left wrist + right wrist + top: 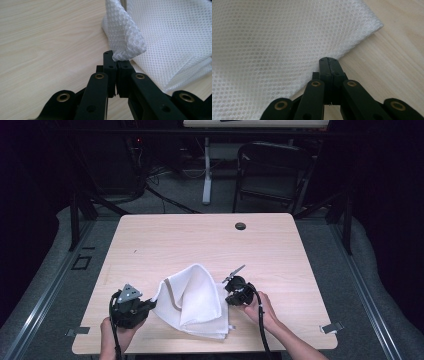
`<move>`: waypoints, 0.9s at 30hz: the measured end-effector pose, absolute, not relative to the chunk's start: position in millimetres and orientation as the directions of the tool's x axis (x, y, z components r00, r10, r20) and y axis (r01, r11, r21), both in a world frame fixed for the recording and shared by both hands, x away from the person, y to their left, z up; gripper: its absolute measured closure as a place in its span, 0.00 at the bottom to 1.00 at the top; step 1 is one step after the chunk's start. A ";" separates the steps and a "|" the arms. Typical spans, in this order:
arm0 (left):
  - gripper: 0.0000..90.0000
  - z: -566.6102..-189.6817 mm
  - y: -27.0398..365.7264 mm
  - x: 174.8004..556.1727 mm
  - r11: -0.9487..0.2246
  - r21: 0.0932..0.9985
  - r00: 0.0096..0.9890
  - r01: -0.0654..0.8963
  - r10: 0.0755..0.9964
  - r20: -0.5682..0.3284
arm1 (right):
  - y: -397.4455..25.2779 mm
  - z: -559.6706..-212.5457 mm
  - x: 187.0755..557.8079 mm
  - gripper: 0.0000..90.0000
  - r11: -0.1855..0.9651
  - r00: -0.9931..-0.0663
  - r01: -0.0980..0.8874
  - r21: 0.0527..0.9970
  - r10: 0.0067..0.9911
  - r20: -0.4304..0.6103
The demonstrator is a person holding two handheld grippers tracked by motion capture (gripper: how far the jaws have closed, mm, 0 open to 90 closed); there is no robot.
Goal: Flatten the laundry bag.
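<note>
A white mesh cloth (192, 297) lies folded near the front middle of the wooden table (200, 240), with its left part pulled up into a peak. My left gripper (151, 304) is at the cloth's left side. In the left gripper view its jaws (117, 62) are shut on a bunched corner of the cloth (125, 37), held just off the tabletop. My right gripper (226, 289) is at the cloth's right edge. In the right gripper view its jaws (328, 60) are shut, pinching the rim of the cloth (274, 45) where it meets the wood.
A dark round cable hole (240, 226) sits near the table's far edge. Metal clips (331, 327) stick out at the front corners. A black folding chair (272, 170) and a white desk leg (206, 175) stand on the floor beyond.
</note>
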State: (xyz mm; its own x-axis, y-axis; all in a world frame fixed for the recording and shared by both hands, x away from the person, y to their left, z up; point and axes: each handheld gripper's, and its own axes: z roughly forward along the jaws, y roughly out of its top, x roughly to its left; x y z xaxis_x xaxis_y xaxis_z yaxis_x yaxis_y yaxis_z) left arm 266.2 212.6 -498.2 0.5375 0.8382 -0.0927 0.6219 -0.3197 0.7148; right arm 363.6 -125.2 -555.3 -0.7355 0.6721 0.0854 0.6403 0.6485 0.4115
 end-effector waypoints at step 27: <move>0.98 -508.0 216.9 267.4 -0.327 0.662 0.500 0.675 0.862 -0.085 | -120.4 -533.0 353.5 1.00 0.626 -0.750 0.592 0.507 0.658 0.062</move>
State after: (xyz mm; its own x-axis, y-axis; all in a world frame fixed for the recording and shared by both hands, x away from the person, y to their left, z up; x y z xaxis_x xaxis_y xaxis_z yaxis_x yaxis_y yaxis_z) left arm 267.4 216.9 -508.0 0.5005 0.8616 -0.0851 0.6748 -0.3266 0.6618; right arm 353.5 -120.4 -533.0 -0.7501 0.6585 0.0616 0.5916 0.6265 0.5074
